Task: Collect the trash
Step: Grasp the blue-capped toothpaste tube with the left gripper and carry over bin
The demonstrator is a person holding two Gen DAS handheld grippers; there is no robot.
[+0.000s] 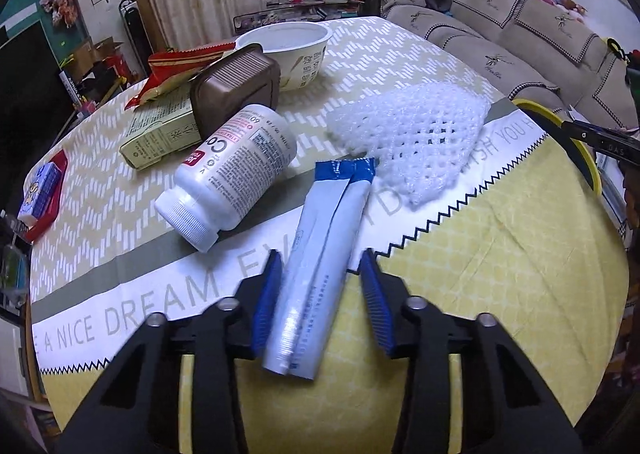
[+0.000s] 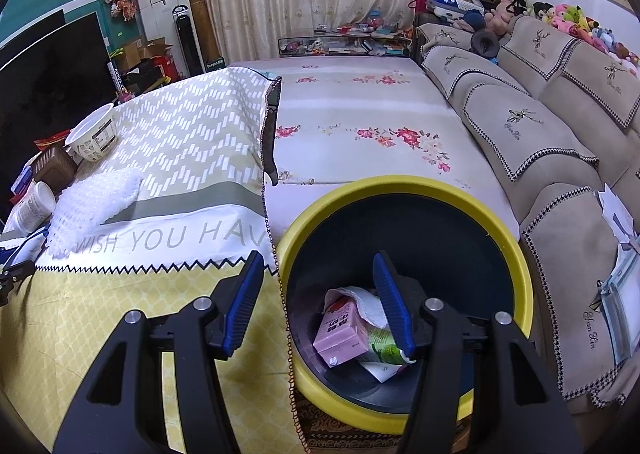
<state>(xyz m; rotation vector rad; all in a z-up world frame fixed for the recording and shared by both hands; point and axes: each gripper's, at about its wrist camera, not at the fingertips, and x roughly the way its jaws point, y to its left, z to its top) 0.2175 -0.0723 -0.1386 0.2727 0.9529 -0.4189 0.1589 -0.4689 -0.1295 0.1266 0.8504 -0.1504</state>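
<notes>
While the blue-and-white tube (image 1: 320, 254) is lying on the near part of the tablecloth (image 1: 500, 254), between the two fingers of the left gripper (image 1: 322, 294), the fingers are standing open and are not pressing it yet. To do this well, I think they should be closing around the middle of the tube (it is soft and flattened), so it is not slipping. The right gripper (image 2: 320, 302), also open and empty, is hovering over the yellow-rimmed bin (image 2: 400, 190), at the right of the table.
</notes>
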